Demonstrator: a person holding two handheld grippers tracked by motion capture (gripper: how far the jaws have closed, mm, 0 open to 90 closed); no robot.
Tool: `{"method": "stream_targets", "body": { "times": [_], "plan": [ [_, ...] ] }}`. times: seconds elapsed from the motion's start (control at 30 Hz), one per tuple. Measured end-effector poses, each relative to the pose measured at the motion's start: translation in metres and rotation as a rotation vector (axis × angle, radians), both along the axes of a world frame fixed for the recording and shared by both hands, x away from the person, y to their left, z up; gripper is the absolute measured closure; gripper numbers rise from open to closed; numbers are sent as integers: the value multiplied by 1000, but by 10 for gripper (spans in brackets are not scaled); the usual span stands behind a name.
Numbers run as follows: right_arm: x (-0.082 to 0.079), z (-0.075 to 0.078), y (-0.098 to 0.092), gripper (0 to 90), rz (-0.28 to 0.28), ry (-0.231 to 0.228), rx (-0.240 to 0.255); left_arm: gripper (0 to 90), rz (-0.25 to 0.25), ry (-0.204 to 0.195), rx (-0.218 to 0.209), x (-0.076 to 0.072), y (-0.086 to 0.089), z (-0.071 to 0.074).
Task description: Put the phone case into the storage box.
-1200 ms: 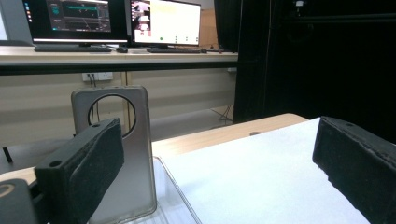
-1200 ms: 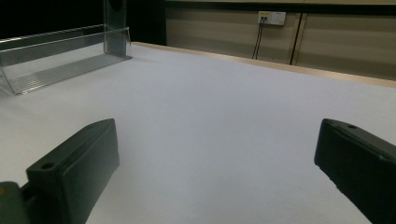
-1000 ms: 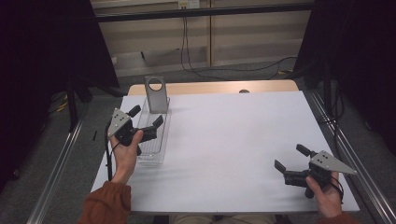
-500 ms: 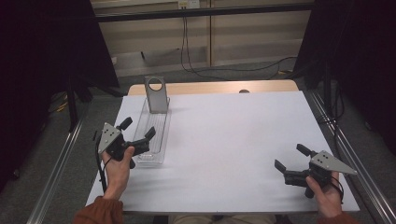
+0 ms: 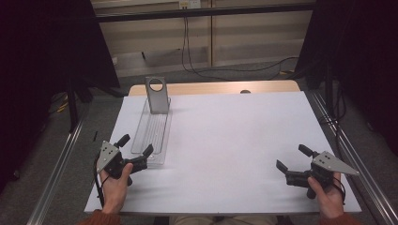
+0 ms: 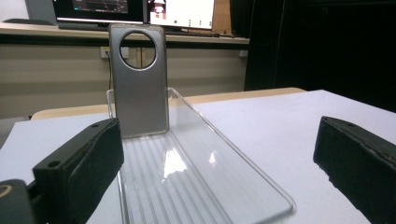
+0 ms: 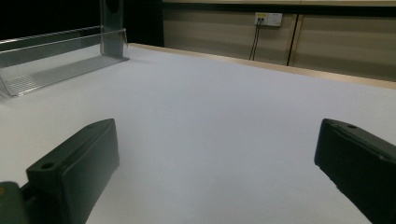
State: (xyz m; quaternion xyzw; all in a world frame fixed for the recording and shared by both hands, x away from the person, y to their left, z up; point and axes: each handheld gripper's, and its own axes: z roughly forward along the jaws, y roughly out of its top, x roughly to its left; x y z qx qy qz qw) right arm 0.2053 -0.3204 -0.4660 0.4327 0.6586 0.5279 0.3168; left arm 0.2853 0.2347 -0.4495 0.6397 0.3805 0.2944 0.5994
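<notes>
Since the nearest thing to a gripper is the clear tray, handling is judged from it outward.

Clear tray (image 6: 196,177): a long, shallow, see-through plastic tray with a ribbed floor and low walls; it lies flat on the left part of the counter, its long axis running away from the person.
Likely handling: judged light, stiff but thin-walled, glossy and therefore slippery; a hard pinch could crack or flex a wall.
Where to hold: the near short rim or one long side wall is judged best, one pad inside and one outside, pressed gently.
Grey stand (image 6: 138,81): an upright grey plate with a round hole near its top is seen at the tray's far end; whether it is fixed to the tray cannot be told, so a lift could tip it.
Left gripper (image 5: 137,152): held just at the tray's near end, jaws spread wide, nothing between them.
Right gripper (image 5: 295,157): held at the counter's near right corner, well apart from the tray, jaws spread, nothing pinched.
Counter (image 5: 234,140): covered in plain white.
</notes>
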Motion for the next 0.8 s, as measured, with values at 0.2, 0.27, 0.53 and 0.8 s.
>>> {"method": "stream_targets", "body": {
  "times": [0.2, 0.27, 0.53, 0.8],
  "plan": [
    [-1, 0, -2, 0, -7, 4, -1, 19, 4, -18, 56, -15, 1, -3],
    [-2, 0, -3, 0, -12, 5, -1, 19, -6, 0, 53, -20, -1, -6],
    [-8, -1, -8, 0, -34, 9, 6, 20, -17, -12, 37, -32, 2, -5],
    [-8, -1, -7, 0, -22, 10, 6, 20, -6, -4, 42, -41, 10, -6]
  ]
}}
